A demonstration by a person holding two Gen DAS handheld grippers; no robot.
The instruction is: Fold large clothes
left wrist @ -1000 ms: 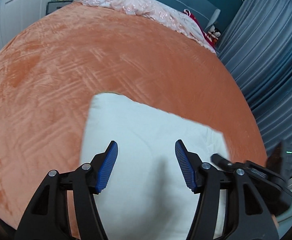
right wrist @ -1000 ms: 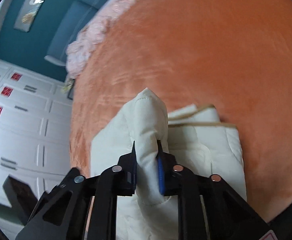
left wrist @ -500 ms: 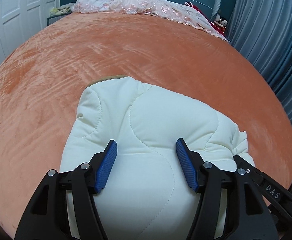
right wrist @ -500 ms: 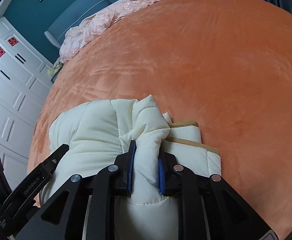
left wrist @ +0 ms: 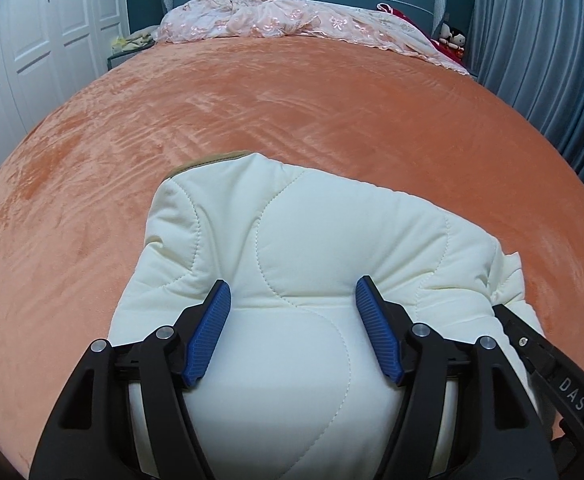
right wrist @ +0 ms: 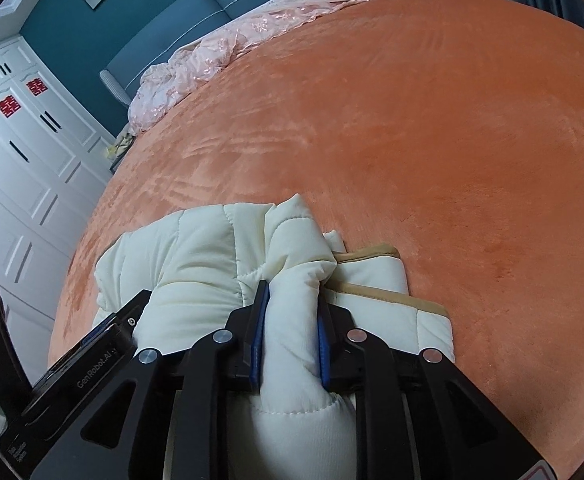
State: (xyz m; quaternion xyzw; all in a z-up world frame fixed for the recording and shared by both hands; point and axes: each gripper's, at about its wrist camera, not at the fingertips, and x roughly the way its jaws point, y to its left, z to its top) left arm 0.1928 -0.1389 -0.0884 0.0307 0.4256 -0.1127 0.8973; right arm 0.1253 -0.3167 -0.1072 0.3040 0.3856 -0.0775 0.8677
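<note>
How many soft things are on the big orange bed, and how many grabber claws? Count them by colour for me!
Cream: 1, the quilted jacket
Pink: 1, the lace blanket
Black with blue pads: 2, the left gripper and the right gripper
Total: 4

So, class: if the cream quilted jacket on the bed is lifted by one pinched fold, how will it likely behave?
The jacket probably flops: it bunches softly where the right hand-held gripper pinches it. Likely light for its bulk, given its puffy quilting. Its smooth fabric may slip; layers could unfold.
</note>
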